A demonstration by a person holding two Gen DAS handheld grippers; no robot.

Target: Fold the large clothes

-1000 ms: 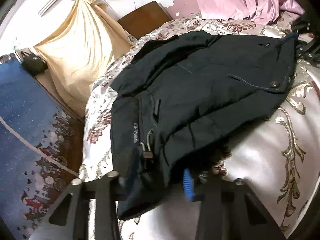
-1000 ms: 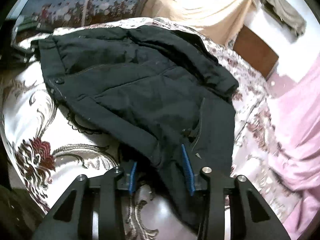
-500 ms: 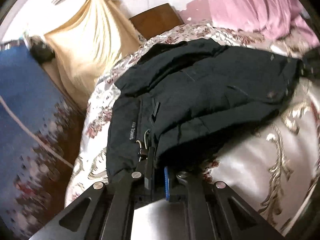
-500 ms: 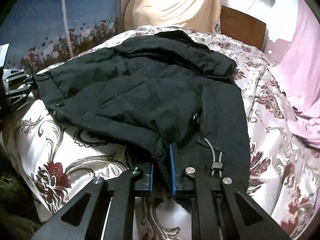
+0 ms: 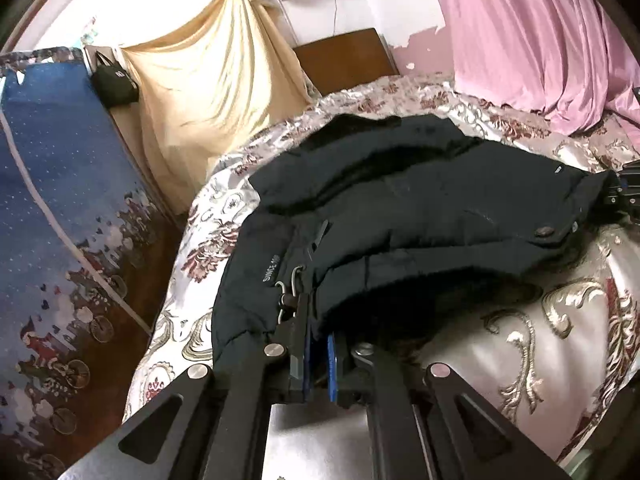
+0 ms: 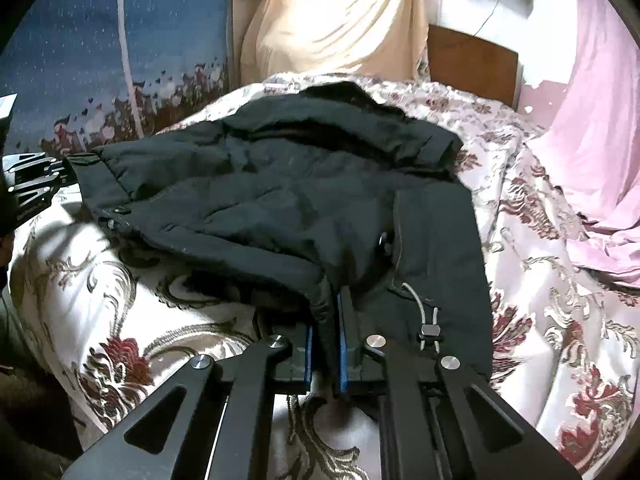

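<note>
L gripper [image 5: 319, 354] & R gripper [image 6: 324, 350] jaws both clamped on dark jacket [image 5: 420, 216] hem, on bedspread [image 5: 540, 340].

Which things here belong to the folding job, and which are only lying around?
For the job:
- dark jacket, spread on the bed
- left gripper, shut on the jacket's edge
- right gripper, shut on the jacket's edge

Lying about:
- floral bedspread
- pink cloth
- cream cloth
- small black bag
</note>
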